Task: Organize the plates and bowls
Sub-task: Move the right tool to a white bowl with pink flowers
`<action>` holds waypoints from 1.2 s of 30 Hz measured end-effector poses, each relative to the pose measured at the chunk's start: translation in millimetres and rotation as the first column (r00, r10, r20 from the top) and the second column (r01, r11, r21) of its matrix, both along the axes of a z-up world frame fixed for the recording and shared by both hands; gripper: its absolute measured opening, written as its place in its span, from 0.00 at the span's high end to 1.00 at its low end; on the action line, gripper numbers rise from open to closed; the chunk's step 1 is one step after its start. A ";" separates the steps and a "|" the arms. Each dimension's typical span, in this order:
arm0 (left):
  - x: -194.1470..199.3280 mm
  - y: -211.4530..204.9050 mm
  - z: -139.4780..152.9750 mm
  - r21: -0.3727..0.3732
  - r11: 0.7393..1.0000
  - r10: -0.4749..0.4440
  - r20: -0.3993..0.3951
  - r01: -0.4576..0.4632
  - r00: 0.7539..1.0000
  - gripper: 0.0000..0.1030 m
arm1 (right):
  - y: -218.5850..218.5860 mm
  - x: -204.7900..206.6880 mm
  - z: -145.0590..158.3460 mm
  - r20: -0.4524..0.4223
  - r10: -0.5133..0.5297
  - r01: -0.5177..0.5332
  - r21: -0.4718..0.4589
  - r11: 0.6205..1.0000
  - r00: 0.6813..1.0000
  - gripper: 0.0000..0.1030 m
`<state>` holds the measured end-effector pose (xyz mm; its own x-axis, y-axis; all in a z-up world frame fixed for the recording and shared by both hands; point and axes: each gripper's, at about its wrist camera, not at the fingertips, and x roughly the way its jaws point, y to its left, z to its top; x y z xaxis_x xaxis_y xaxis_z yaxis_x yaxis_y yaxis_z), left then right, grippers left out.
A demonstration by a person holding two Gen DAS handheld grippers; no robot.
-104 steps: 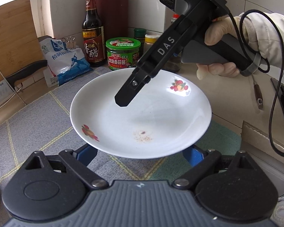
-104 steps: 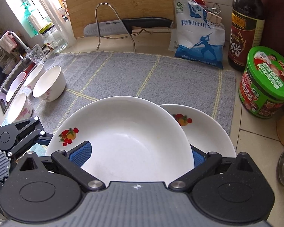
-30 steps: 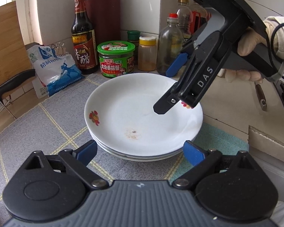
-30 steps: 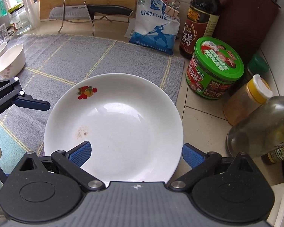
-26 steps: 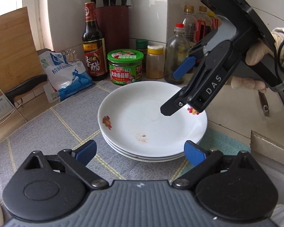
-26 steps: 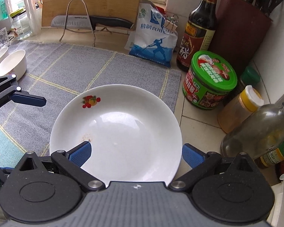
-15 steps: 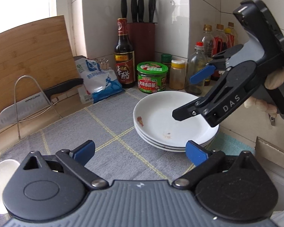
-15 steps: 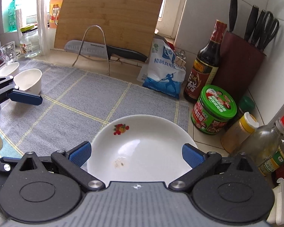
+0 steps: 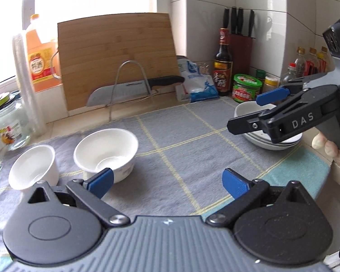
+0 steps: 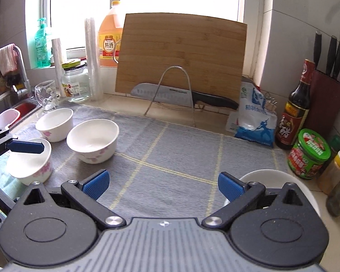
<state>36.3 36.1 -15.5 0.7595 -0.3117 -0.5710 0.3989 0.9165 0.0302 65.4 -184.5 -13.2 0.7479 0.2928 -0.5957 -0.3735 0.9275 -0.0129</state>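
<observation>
White bowls [image 10: 93,142] are showing pink flower prints on their sides, sitting on a grey mat [image 10: 170,156] that is carrying thin yellow grid lines. The stacked plates [image 9: 269,136] are looking plain white, while both grippers are wearing black bodies with blue pads [image 10: 230,185]. A green-lidded jar [image 10: 309,154] is displaying a red label beside a dark bottle [image 10: 293,113].

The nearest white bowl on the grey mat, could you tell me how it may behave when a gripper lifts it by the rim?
The bowl looks like glazed ceramic, so probably stiff, breakable and slippery. Its base looks narrower than its rim, so it may tip if pushed.
</observation>
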 end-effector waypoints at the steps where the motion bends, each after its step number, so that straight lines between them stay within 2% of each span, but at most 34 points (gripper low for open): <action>1: -3.1 9.7 -2.2 -0.002 1.000 0.021 -0.009 -0.021 1.000 0.01 | 8.4 -1.7 -1.9 -0.001 0.006 -0.006 0.005 1.000 1.000 0.00; 6: -20.2 47.1 -12.0 0.033 0.993 0.114 -0.017 -0.113 0.993 0.01 | 51.1 -9.7 -12.0 -0.010 0.038 -0.039 -0.041 0.998 0.999 0.00; 11: -29.8 82.4 -23.8 0.021 0.986 0.164 -0.055 -0.163 0.985 0.01 | 82.7 -10.1 -21.3 -0.058 0.090 -0.090 0.001 0.996 0.994 0.00; 17: -33.2 109.6 -39.8 0.054 0.976 0.213 -0.065 -0.209 0.975 0.01 | 122.2 -8.9 -22.2 -0.081 0.183 -0.182 0.023 0.983 0.980 0.00; 25: -26.3 121.8 -48.7 0.071 0.975 0.212 -0.045 -0.209 0.976 0.02 | 162.6 1.3 -29.6 -0.125 0.287 -0.286 0.025 0.958 0.950 0.00; 36: -14.6 122.5 -54.4 0.052 0.985 0.167 -0.033 -0.165 0.985 0.02 | 206.4 24.0 -45.5 -0.189 0.389 -0.389 0.041 0.920 0.902 0.00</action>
